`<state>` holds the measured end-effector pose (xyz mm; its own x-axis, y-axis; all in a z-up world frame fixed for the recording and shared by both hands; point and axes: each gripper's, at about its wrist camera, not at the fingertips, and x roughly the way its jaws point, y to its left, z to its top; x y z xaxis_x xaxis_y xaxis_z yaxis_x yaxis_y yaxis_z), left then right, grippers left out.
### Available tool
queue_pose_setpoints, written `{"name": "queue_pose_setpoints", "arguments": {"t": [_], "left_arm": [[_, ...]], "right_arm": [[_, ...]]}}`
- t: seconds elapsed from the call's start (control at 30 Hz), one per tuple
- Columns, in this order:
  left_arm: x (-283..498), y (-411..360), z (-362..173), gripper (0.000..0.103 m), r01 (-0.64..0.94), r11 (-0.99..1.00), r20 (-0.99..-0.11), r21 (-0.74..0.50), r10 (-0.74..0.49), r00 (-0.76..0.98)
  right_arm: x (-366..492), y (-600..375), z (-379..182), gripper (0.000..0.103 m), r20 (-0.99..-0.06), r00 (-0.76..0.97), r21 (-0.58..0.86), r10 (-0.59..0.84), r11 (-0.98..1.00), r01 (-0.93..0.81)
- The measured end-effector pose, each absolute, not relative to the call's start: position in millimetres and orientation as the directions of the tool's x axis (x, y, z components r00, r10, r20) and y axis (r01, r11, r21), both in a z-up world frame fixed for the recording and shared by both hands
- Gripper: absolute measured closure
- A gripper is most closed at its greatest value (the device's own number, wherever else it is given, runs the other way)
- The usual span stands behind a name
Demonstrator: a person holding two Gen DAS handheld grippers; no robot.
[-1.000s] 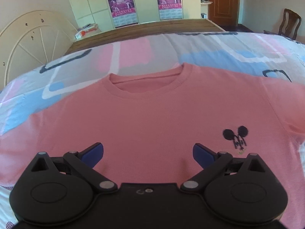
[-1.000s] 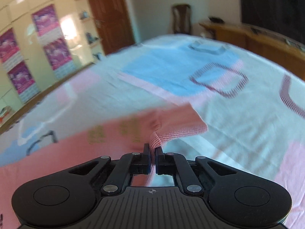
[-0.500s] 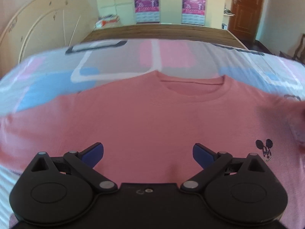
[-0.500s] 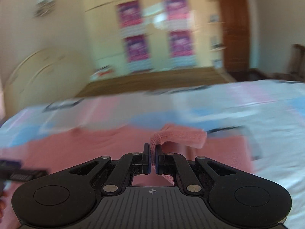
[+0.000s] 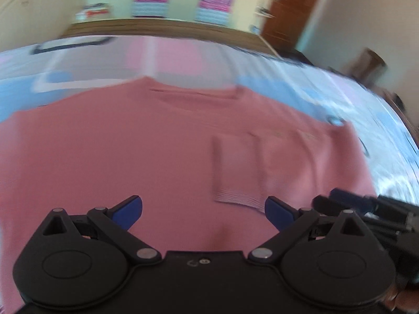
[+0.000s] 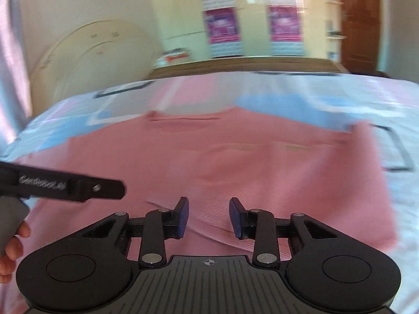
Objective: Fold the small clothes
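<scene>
Now the right hand-held gripper (image 6: pixel 208 217) has released the sleeve (image 5: pixel 237 172).

The shirt (image 5: pixel 136 157) lies flat on the bed (image 5: pixel 327 83), filling the middle of both views, its neckline toward the top of the frame. One sleeve (image 5: pixel 238 172) lies folded inward over the shirt's body, right of centre in the left wrist view. The left gripper (image 5: pixel 203 210) sits at bottom centre over the shirt's lower part; the right gripper (image 6: pixel 208 217) likewise. Behind the bed, at upper right, stands a door (image 5: pixel 290 10).
</scene>
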<state>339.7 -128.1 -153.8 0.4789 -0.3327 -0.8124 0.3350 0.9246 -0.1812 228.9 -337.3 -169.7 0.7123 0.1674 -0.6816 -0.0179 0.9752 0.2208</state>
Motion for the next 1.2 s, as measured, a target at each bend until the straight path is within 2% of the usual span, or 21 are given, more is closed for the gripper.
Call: {"name": "queue_pose_setpoints", "arguments": {"t": [0.17, 0.3, 0.37, 0.43, 0.5, 0.6, 0.7, 0.8, 0.9, 1.0, 1.1, 1.13, 1.17, 1.2], "left_arm": [[350.1, -150.4, -185.4, 0.005, 0.317, 0.910, -0.825, -0.269, -0.387, 0.411], [356.4, -156.2, -198.9, 0.014, 0.266, 0.909, -0.804, -0.320, -0.409, 0.432], [357.5, -161.0, -199.0, 0.033, 0.270, 0.911, -0.793, -0.312, -0.406, 0.454], [361.6, -162.9, -197.5, 0.066, 0.275, 0.902, -0.776, -0.332, -0.427, 0.464], [367.8, -162.8, -200.0, 0.081, 0.246, 0.896, -0.777, -0.370, -0.444, 0.447], [368.9, -163.6, -198.2, 0.089, 0.247, 0.897, -0.774, -0.366, -0.441, 0.455], [367.5, -161.0, -181.3, 0.090, 0.237, 0.881, -0.735, -0.410, -0.473, 0.485], [370.8, -151.6, -145.8, 0.090, 0.250, 0.855, -0.658, -0.455, -0.512, 0.552], [377.6, -132.4, -116.0, 0.090, 0.252, 0.860, -0.605, -0.444, -0.495, 0.624], [379.5, -109.5, -105.7, 0.090, 0.220, 0.880, -0.590, -0.420, -0.450, 0.671], [379.0, -88.9, -118.7, 0.090, 0.170, 0.913, -0.628, -0.371, -0.381, 0.679], [378.3, -82.8, -128.6, 0.090, 0.145, 0.921, -0.648, -0.363, -0.361, 0.670], [376.7, -77.6, -138.4, 0.090, 0.128, 0.929, -0.667, -0.347, -0.341, 0.663], [376.2, -74.9, -149.0, 0.090, 0.113, 0.938, -0.686, -0.328, -0.319, 0.654]], "right_arm": [[183.6, -378.3, -174.1, 0.063, -0.708, 0.706, 0.173, 0.033, 0.977, 0.128], [154.9, -408.6, -174.4, 0.062, -0.725, 0.688, 0.162, -0.025, 0.965, 0.205], [148.4, -420.4, -174.9, 0.062, -0.736, 0.675, 0.159, -0.047, 0.958, 0.239], [150.8, -429.5, -173.0, 0.062, -0.744, 0.665, 0.156, -0.069, 0.949, 0.274], [151.0, -433.8, -174.8, 0.062, -0.752, 0.654, 0.151, -0.083, 0.944, 0.293], [155.6, -433.9, -177.7, 0.062, -0.762, 0.641, 0.141, -0.086, 0.945, 0.294], [165.5, -432.2, -180.5, 0.061, -0.763, 0.639, 0.119, -0.099, 0.950, 0.289], [171.9, -433.3, -181.3, 0.061, -0.759, 0.643, 0.119, -0.106, 0.948, 0.296], [182.3, -432.0, -181.2, 0.061, -0.755, 0.648, 0.120, -0.105, 0.948, 0.294], [197.0, -429.9, -183.0, 0.061, -0.752, 0.650, 0.112, -0.108, 0.951, 0.287], [206.9, -427.2, -184.3, 0.061, -0.740, 0.665, 0.129, -0.095, 0.952, 0.279], [208.1, -427.1, -184.3, 0.066, -0.738, 0.669, 0.140, -0.089, 0.949, 0.281], [210.9, -426.7, -184.3, 0.077, -0.735, 0.673, 0.153, -0.080, 0.948, 0.280], [213.4, -426.3, -184.5, 0.094, -0.738, 0.671, 0.158, -0.072, 0.948, 0.276]]}}
